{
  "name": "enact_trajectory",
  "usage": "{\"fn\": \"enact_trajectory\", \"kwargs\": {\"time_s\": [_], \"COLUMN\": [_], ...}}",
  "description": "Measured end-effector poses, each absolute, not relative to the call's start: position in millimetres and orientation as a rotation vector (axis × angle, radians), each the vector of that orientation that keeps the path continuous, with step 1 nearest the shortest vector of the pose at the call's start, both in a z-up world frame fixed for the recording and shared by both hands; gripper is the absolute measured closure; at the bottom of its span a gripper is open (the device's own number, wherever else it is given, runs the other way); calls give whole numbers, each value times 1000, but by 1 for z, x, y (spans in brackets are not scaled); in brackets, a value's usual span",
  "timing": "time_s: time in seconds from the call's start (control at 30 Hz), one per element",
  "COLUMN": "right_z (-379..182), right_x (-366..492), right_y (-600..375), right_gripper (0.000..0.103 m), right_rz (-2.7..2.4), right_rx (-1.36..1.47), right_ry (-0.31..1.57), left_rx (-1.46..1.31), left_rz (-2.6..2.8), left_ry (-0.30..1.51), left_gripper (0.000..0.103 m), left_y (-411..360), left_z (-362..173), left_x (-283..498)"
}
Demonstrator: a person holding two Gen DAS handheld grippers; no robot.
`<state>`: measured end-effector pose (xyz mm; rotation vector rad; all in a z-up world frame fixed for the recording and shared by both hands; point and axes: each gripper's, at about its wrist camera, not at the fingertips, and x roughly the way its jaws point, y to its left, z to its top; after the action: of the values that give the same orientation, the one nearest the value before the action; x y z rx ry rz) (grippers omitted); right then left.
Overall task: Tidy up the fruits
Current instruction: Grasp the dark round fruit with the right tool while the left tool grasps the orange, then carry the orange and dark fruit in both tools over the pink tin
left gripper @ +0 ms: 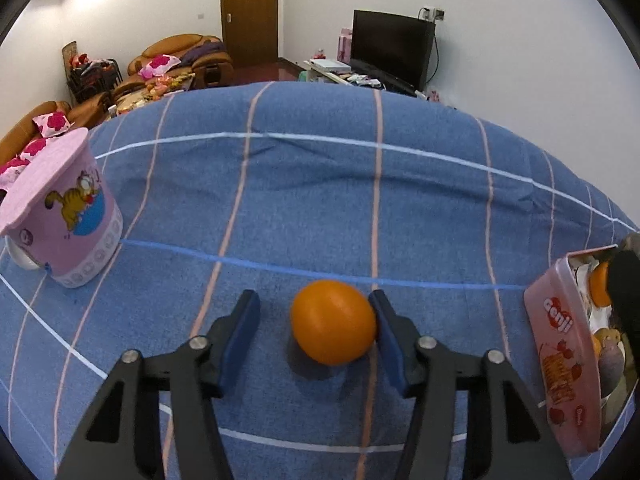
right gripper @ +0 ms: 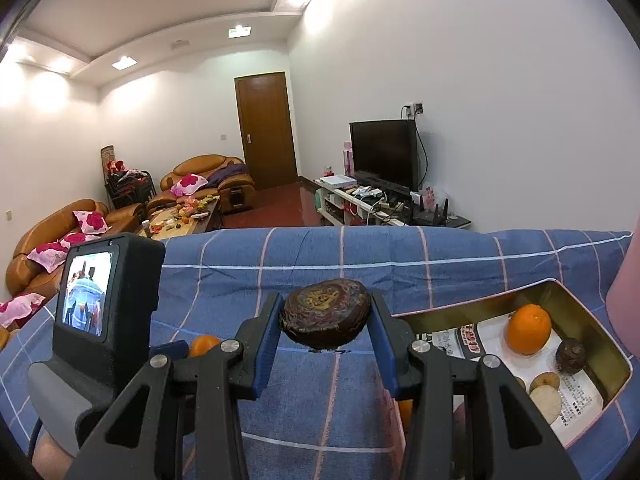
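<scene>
at the bottom centre of the left wrist view, the left tongs (left gripper: 314, 326) stand spread around an orange (left gripper: 333, 327) resting on the blue checked surface (left gripper: 320, 200); the fruit touches only the right pad. in the right wrist view, the right tongs (right gripper: 326, 322) clamp a dark round fruit (right gripper: 326, 317) above the cloth, with the open tin (right gripper: 592, 320) at the lower right holding another orange (right gripper: 529, 329).

A: How does the left gripper (left gripper: 314, 340) look?
B: It has black plastic arms with triangular cut-outs, round silver screws at the joints, and blue pads on the inner side of the fingers (left gripper: 240, 340).
A: And the right gripper (right gripper: 326, 326)?
B: The same black arms, silver screws and blue pads.
</scene>
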<state>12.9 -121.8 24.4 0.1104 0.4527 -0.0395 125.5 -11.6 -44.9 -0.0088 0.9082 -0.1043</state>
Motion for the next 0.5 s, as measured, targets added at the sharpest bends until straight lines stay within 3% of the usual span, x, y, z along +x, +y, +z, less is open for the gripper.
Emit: {"fn": "enact_trajectory", "kwargs": {"time_s": [0.07,0.13,0.5], "right_z": [23,22,21], "right_x": [14,14,8], "right_y": [-121,-120,-114], "right_gripper": [58,58,58], "right_rz": [-35,-36,2], "right_rx": [112,107,77], "right_ry": [461,460,431], "left_rx": [7,7,-39], "left_rz": [-105,-143,-9], "left_ry": [906,899,759], "left_gripper": [49,65,65], "left_y": [-14,-20,13], "left_z": [-44,-43,-28], "left_x": [124,125,93]}}
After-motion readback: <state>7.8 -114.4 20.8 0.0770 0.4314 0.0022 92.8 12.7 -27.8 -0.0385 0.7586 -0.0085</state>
